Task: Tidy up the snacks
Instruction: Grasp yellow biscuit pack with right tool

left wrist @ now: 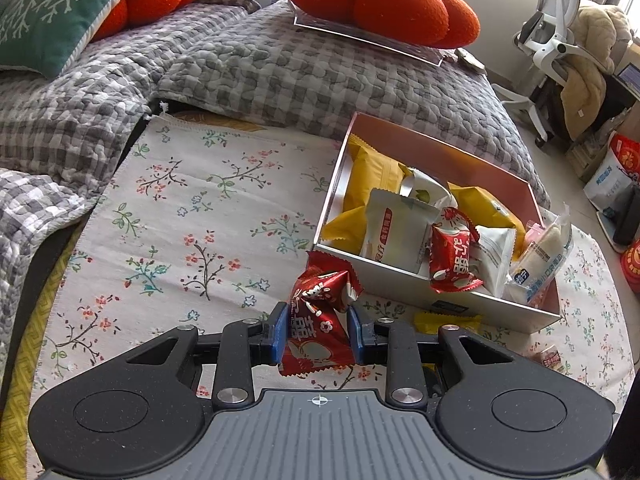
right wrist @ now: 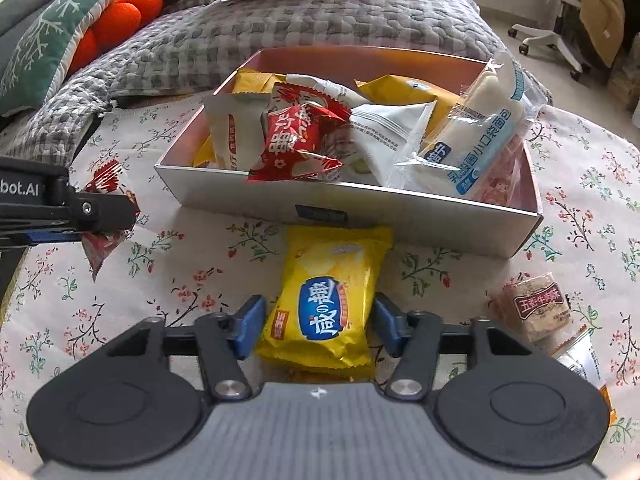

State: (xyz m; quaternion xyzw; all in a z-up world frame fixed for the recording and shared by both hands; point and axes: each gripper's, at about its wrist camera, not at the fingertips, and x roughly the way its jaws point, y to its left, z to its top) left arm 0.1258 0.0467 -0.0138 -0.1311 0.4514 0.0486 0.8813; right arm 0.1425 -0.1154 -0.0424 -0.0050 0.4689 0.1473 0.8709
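Two red packets (left wrist: 320,320), one box (left wrist: 440,292).

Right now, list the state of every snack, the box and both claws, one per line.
Left claw: shut on the red snack packet, lifted.
Right claw: straddling the yellow packet; contact unclear.
Yellow packet: flat on the cloth, outside the box.
Box: open, piled with packets.
Brown snack: loose on the cloth.

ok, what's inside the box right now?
The box holds yellow packets, white packets, a red packet and a clear-wrapped bun. Anything under that pile is hidden.
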